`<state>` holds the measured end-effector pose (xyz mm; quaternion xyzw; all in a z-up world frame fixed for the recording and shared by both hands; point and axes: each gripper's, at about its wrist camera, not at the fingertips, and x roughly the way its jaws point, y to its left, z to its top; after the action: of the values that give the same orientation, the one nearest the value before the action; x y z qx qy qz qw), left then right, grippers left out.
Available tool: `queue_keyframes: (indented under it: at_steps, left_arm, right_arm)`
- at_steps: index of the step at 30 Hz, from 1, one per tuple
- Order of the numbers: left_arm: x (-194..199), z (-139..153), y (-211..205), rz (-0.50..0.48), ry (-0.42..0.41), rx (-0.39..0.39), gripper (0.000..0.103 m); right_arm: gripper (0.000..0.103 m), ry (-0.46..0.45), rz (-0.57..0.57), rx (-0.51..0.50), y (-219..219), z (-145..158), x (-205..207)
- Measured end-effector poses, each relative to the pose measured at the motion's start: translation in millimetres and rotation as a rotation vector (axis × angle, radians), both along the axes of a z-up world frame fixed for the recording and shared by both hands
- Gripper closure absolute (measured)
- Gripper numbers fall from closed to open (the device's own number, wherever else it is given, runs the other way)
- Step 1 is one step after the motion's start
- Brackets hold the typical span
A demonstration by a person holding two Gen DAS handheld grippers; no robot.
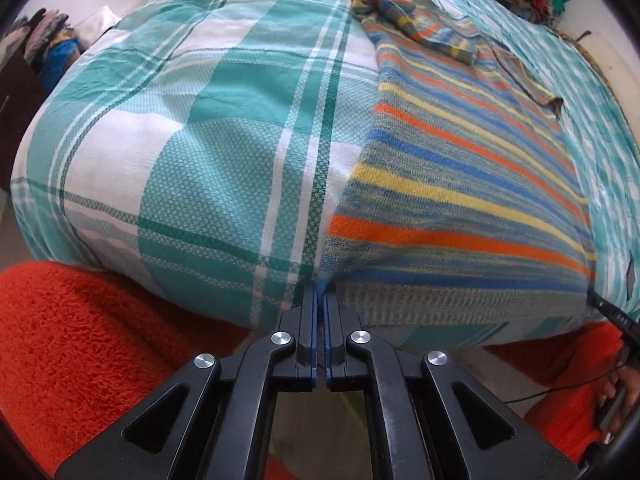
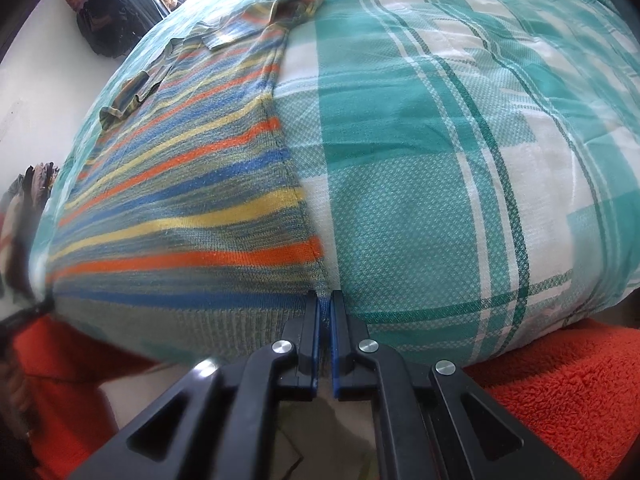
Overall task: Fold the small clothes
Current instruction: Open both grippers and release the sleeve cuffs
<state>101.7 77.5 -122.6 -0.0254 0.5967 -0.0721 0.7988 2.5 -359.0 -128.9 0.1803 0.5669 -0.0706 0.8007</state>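
Left claw (image 1: 321, 300) and right claw (image 2: 325, 300) are each clamped on a bottom hem corner of the striped sweater (image 1: 460, 152), which lies flat on the checked bedspread (image 1: 200, 120); sleeves look folded in, the lengthwise fold remains.

One striped sweater (image 1: 460, 184), one plaid bedspread (image 1: 208, 128), two tongs: left (image 1: 321, 300), right (image 2: 325, 300).
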Motion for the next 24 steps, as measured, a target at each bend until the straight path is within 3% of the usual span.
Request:
queue_keyframes:
  at_steps: [3,6,7,9,11,14,16,17,20,22,24]
  left_arm:
    - [-0.4,-1.7,-11.8,-0.021,-0.009,0.078,0.102]
    - [-1.3,-0.5,-13.2,-0.037,0.01,0.123,0.091]
    - [-4.2,4.0,-8.8,-0.032,0.015,0.121,0.085]
    - [-12.3,20.5,1.6,0.003,-0.02,0.141,0.073]
    - [-20.6,44.7,11.1,0.04,-0.097,0.171,0.059]
    - [-15.1,78.8,4.5,0.031,-0.211,0.116,0.048]
    - [-3.3,92.7,-16.6,-0.022,-0.276,0.057,0.036]
    - [2.8,95.2,-30.2,-0.057,-0.302,0.04,0.035]
    - [20.9,85.2,-75.8,-0.168,-0.367,0.034,0.034]
    - [32.4,65.5,-99.8,-0.214,-0.342,0.048,0.033]
    - [37.8,37.9,-109.3,-0.234,-0.282,0.1,0.033]
  right_arm:
    - [0.099,-0.001,0.007,-0.011,1.0,0.9,-1.6]
    - [0.099,-0.003,0.005,-0.002,0.0,2.5,-2.4]
    - [0.095,-0.001,0.005,0.008,-0.7,5.9,-4.7]
    - [0.076,0.003,0.008,-0.013,-3.0,18.7,-12.9]
    - [0.074,-0.021,0.021,-0.064,-4.2,38.7,-22.8]
    - [0.074,-0.09,0.083,-0.124,3.2,71.3,-20.4]
    - [0.074,-0.153,0.139,-0.115,14.2,88.4,-5.9]
    - [0.074,-0.181,0.167,-0.104,20.4,93.2,3.9]
    - [0.074,-0.241,0.227,-0.071,40.2,89.3,36.8]
    - [0.074,-0.235,0.241,-0.042,45.4,68.9,56.8]
    - [0.074,-0.174,0.229,-0.017,43.0,38.8,67.0]
